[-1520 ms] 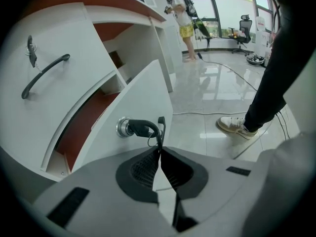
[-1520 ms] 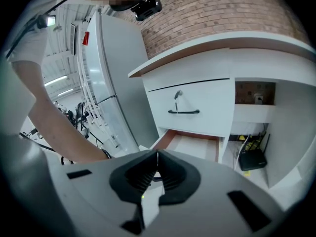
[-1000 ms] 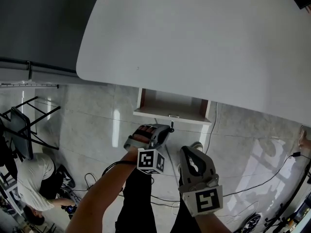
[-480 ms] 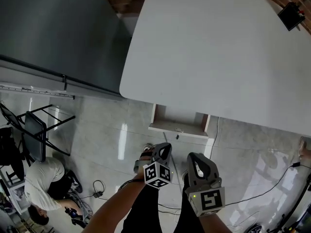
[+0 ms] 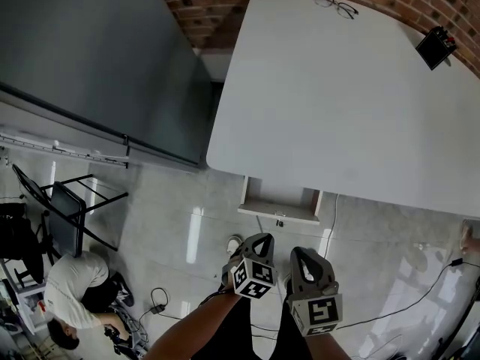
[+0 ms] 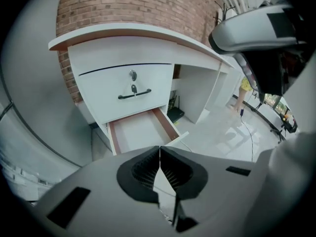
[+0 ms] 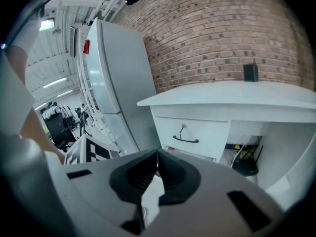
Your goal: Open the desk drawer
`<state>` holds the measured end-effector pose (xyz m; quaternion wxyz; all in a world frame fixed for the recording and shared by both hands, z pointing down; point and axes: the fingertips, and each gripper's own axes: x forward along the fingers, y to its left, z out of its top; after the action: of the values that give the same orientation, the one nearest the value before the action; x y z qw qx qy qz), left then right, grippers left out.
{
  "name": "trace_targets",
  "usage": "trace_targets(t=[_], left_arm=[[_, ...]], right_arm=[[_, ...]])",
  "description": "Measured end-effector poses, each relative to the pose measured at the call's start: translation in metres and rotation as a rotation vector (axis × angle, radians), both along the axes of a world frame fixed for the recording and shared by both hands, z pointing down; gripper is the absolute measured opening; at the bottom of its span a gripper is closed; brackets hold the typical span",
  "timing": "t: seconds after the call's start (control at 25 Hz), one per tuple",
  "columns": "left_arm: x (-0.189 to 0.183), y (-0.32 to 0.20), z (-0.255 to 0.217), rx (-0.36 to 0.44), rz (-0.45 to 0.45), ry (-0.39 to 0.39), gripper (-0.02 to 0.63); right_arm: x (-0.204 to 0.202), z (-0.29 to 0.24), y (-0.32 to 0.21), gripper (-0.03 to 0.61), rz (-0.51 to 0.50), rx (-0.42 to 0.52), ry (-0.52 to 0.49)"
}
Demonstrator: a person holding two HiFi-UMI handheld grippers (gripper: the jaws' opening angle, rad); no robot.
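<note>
My left gripper is nearest, its black ribbed jaws pressed together with nothing between them. My right gripper beside it is the same, closed and empty. Neither touches the furniture.

Just past the left jaws, the white desk drawer with the brown-lined inside stands pulled out from under the curved white desk. What shows of its floor is bare. I judge the opening itself done, so what remains is to get clear cleanly. I should keep both pairs of jaws shut so nothing snags, and keep them off the drawer's front edge so a knock does not push it back in. One look straight down would confirm it has stayed out.

Above it sits a closed white upper drawer with a black bar handle and a key in its lock. It needs no touching.

Some things I cannot settle:
- My own gripper body covers the open drawer's front panel and handle in the left gripper view.
- In the right gripper view only a strip of the drawer shows.
- From the head view the desk top hides the drawer's rear, so I cannot tell whether it is at full travel.

Farthest off, a pair of thin-framed spectacles lies by the red brick wall.
</note>
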<state>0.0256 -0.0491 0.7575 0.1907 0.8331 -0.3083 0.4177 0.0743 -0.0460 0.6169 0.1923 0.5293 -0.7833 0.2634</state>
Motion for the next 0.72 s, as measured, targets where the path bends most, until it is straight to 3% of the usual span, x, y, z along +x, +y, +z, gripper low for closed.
trace_targets(t=[0.2,0.72], left_arm=[[0.004,0.003,-0.026,-0.044,-0.066,0.026,0.009],[0.021,0.000,-0.110,-0.073,-0.116,0.077,0.008]], right_arm=[[0.007,-0.021,0.002,0.015,0.016,0.022,0.002],[0.019,-0.059,0.003,0.015,0.065,0.045,0.007]])
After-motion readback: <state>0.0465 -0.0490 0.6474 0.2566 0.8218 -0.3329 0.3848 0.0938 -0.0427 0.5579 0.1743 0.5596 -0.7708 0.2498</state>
